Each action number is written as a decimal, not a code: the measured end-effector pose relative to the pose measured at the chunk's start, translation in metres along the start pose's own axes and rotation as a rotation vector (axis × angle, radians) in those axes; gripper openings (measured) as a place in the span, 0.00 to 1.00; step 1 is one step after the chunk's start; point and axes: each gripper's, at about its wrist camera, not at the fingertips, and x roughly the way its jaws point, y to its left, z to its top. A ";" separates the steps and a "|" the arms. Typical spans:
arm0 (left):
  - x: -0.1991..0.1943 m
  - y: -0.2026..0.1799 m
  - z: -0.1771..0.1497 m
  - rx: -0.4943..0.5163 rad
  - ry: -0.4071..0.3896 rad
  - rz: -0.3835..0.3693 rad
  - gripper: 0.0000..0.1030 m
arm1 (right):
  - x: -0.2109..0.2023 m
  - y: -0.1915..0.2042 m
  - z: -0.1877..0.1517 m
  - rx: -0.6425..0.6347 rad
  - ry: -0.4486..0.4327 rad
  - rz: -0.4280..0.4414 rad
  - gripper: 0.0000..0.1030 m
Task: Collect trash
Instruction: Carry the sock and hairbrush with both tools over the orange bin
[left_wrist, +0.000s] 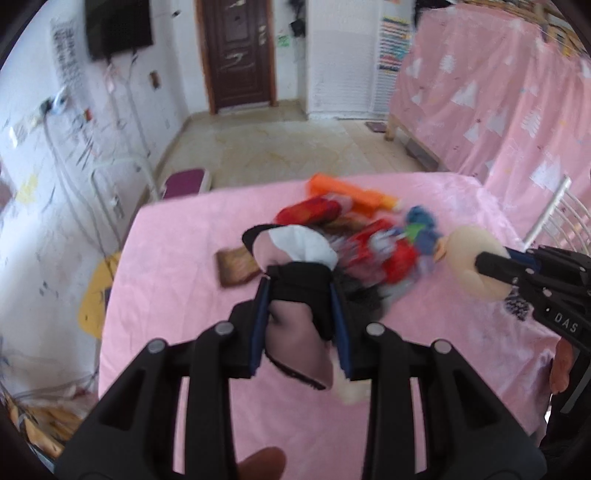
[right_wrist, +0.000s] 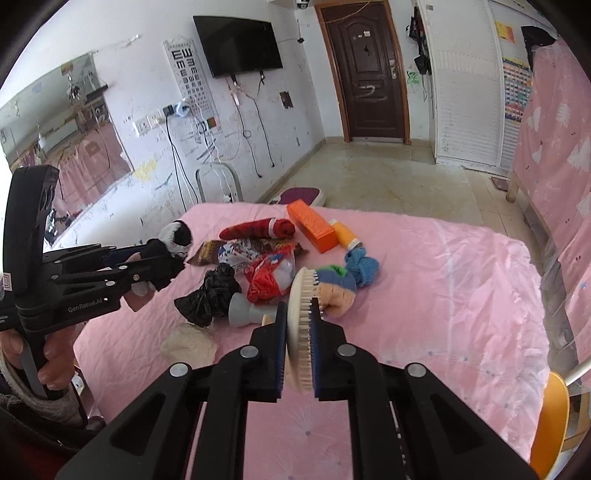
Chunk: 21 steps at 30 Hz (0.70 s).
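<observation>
My left gripper (left_wrist: 299, 282) is shut on a black, white and pink sock (left_wrist: 295, 243), held above the pink sheet (left_wrist: 177, 258). My right gripper (right_wrist: 298, 302) is shut on a round cream brush (right_wrist: 297, 332) with white bristles, gripped edge-on. Beyond it lies a pile: red snack wrappers (right_wrist: 269, 277), a brown wrapper (right_wrist: 208, 253), a black plastic bag (right_wrist: 210, 295), a grey cup-like piece (right_wrist: 243, 314), a crumpled beige paper (right_wrist: 190, 345), an orange box (right_wrist: 312, 230), a yellow bottle (right_wrist: 345, 234) and a blue knitted item (right_wrist: 362, 266). The left gripper (right_wrist: 177, 264) shows at the left there.
The pink sheet (right_wrist: 443, 277) covers a table whose far edge meets a tiled floor. An orange chair (right_wrist: 554, 417) stands at the right edge, pink-draped furniture (right_wrist: 554, 147) behind it. A white metal frame (right_wrist: 218, 181) and a purple floor scale (right_wrist: 299, 194) sit beyond the far edge.
</observation>
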 end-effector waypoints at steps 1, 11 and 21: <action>-0.002 -0.010 0.004 0.023 -0.010 -0.006 0.29 | -0.005 -0.003 -0.001 0.007 -0.008 0.002 0.00; -0.004 -0.077 0.028 0.134 -0.018 -0.083 0.29 | -0.042 -0.040 -0.019 0.090 -0.038 0.013 0.00; 0.027 -0.139 0.035 0.233 0.053 -0.250 0.29 | -0.060 -0.077 -0.045 0.205 -0.027 0.042 0.00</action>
